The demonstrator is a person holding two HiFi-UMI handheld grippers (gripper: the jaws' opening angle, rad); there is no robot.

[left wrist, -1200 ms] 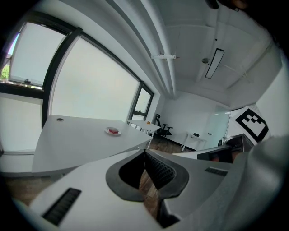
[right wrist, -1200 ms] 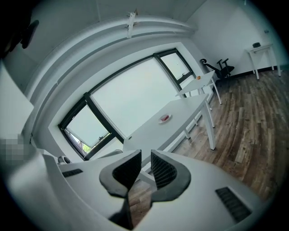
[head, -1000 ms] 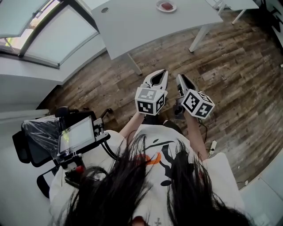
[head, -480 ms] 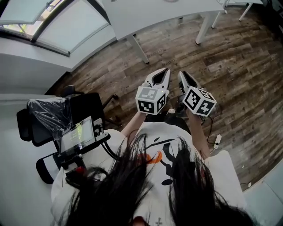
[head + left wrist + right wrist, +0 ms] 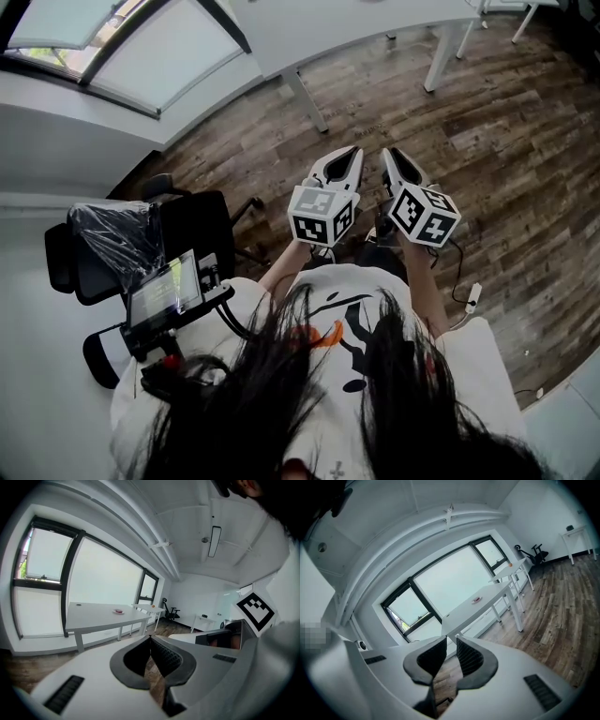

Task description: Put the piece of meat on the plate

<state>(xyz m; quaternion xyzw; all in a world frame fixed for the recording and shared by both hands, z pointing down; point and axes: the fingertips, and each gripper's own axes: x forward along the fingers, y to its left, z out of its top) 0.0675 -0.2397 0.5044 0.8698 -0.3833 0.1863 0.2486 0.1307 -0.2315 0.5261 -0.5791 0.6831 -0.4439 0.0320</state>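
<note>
In the left gripper view a small plate [image 5: 118, 611] with a reddish piece of meat on it stands far off on a long white table [image 5: 93, 616]. The right gripper view shows the same plate [image 5: 476, 599] on that table [image 5: 487, 603]. In the head view only the table's near edge [image 5: 356, 28] shows, and the plate is out of frame. My left gripper [image 5: 349, 156] [image 5: 150, 639] and right gripper [image 5: 392, 156] [image 5: 450, 641] are held side by side at chest height over the wooden floor. Both are shut with nothing between the jaws.
A black office chair [image 5: 122, 244] wrapped in plastic stands at the left, with a screen device [image 5: 164, 291] beside it. Table legs [image 5: 305, 98] come down ahead. A cable and plug strip [image 5: 469, 295] lie on the floor at right. A second table [image 5: 150, 609] stands farther back.
The head view has tilted down: the table slid up and the plate left the top of the frame. The chair came further into view. Both grippers stayed shut, side by side.
</note>
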